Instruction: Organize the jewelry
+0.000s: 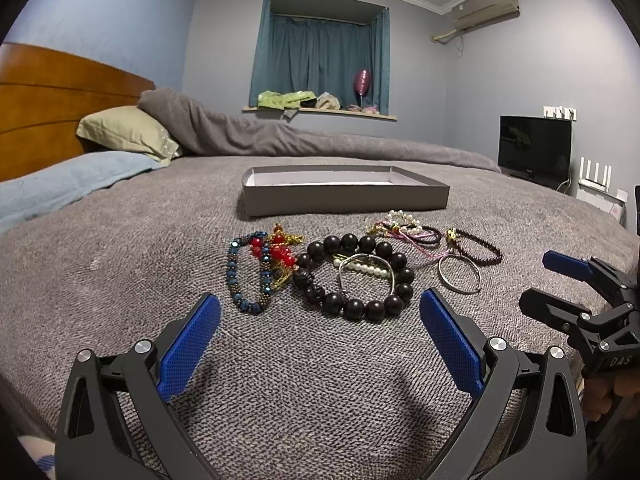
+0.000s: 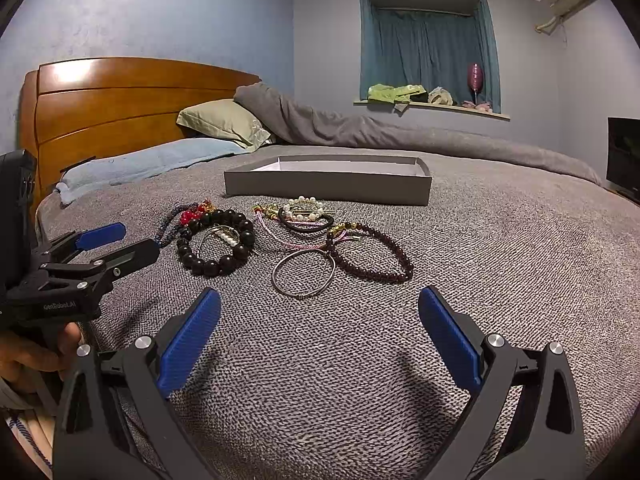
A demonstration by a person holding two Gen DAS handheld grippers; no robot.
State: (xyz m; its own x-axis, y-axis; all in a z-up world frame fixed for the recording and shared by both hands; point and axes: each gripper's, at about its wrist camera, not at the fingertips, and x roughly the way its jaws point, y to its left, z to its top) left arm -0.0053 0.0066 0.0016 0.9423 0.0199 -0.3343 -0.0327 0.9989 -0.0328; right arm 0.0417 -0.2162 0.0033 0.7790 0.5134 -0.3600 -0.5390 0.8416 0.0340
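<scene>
The jewelry lies in a loose cluster on the grey knitted bedspread (image 1: 120,264), just in front of a shallow grey cardboard tray (image 1: 344,200) whose pale inside holds nothing visible. From the left: a blue beaded bracelet (image 1: 240,276) with a red-and-gold beaded piece (image 1: 280,252) touching it, a large black bead bracelet (image 1: 354,276) ringed around a pearl hair clip (image 1: 366,268), a tangle of pink cords and pearl bands (image 1: 404,228), a plain silver bangle (image 2: 303,275), and a dark maroon bead bracelet (image 2: 372,256) overlapping the bangle's edge.

The left gripper (image 1: 320,320) hovers near the black beads, fingers spread wide, holding nothing. The right gripper (image 2: 320,320) hangs just short of the bangle, equally wide and bare.

Behind stand a wooden headboard (image 2: 120,104), green and blue pillows, a rumpled grey duvet (image 1: 280,136), teal curtains (image 1: 320,56), a cluttered windowsill, an air conditioner (image 1: 486,8) and a dark monitor (image 1: 534,146). The left gripper's body reads "GenRobot.AI"; the right's shows "DAS".
</scene>
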